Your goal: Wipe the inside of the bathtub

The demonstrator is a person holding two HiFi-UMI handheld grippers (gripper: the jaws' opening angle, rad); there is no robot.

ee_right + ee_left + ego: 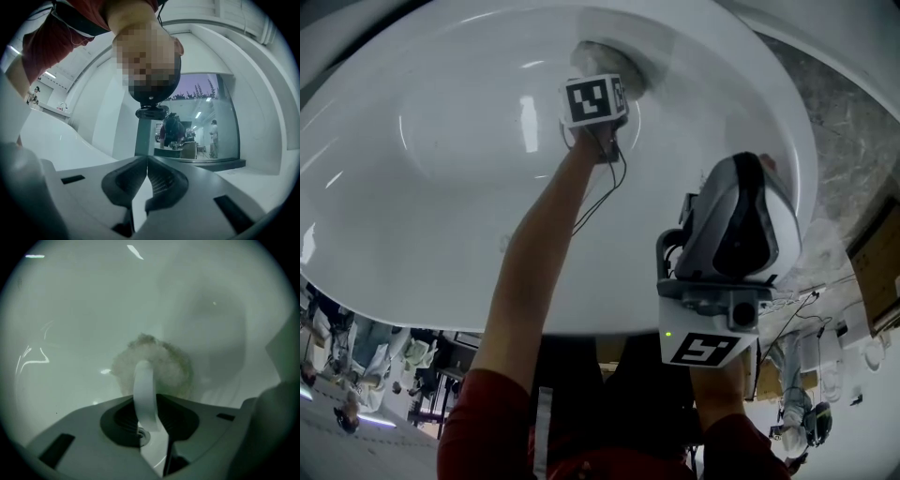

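Clamping the white loop strap (pixel 144 390) of a fluffy beige scrubbing puff (pixel 166 363), likely soft and light, the left gripper (pixel 150 403) presses it inside the glossy white bathtub (pixel 441 187); the right gripper (pixel 146 163), closed and empty, hangs near the bathtub's rim.

You're looking down on a speckled grey floor (pixel 853 141) at yr right, w/ dark furniture (pixel 431 375) showing lower left. Behind you, white walls (pixel 262 93) are framing a big glass partition (pixel 220 108); ppl (pixel 213 136) are standing in the lit rm beyond, & a ceiling strip light (pixel 49 75) is glowing at left.
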